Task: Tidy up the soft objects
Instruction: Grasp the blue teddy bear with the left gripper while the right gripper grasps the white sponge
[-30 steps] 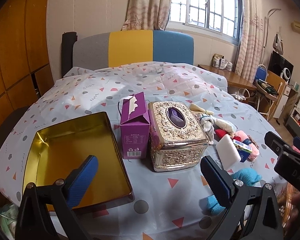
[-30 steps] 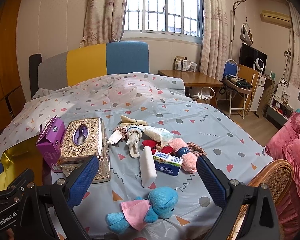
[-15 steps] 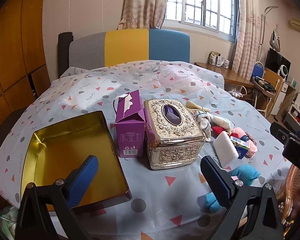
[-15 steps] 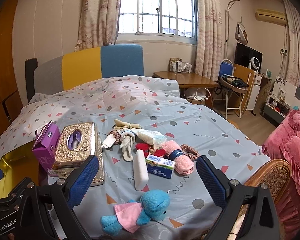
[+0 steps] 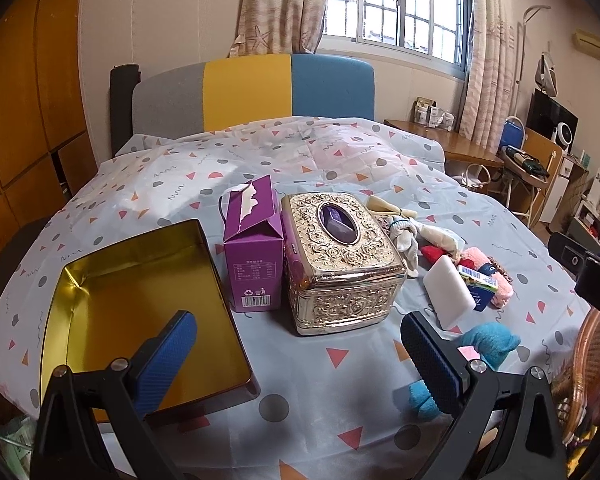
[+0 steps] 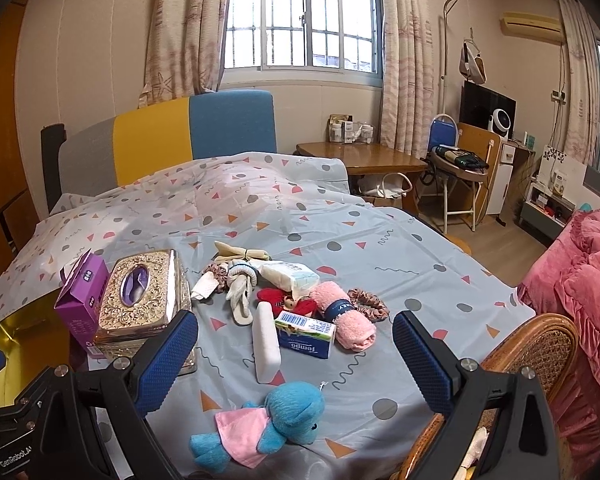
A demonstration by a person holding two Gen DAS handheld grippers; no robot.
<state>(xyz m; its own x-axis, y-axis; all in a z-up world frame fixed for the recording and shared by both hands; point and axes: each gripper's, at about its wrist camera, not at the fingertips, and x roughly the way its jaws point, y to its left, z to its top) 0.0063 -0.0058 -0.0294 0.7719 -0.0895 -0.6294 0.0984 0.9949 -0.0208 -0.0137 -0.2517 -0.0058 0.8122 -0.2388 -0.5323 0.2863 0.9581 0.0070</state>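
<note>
Both tools, the left tool (image 5: pixel 298 344) and right tool (image 6: pixel 296 344), hover with fingers apart and empty above the counter (image 6: pixel 380 248), likely because the blue plush (image 6: pixel 276 416) lies nearest for grasping, with the gold tin (image 5: pixel 140 300) open to its left.

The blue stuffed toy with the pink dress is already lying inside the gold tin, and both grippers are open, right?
Not quite. The blue stuffed toy is not in the gold tin; the right wrist view shows it lying on the patterned cover, near the front edge. The tin has nothing in it in the left wrist view. The left gripper and right gripper are both open.
</note>
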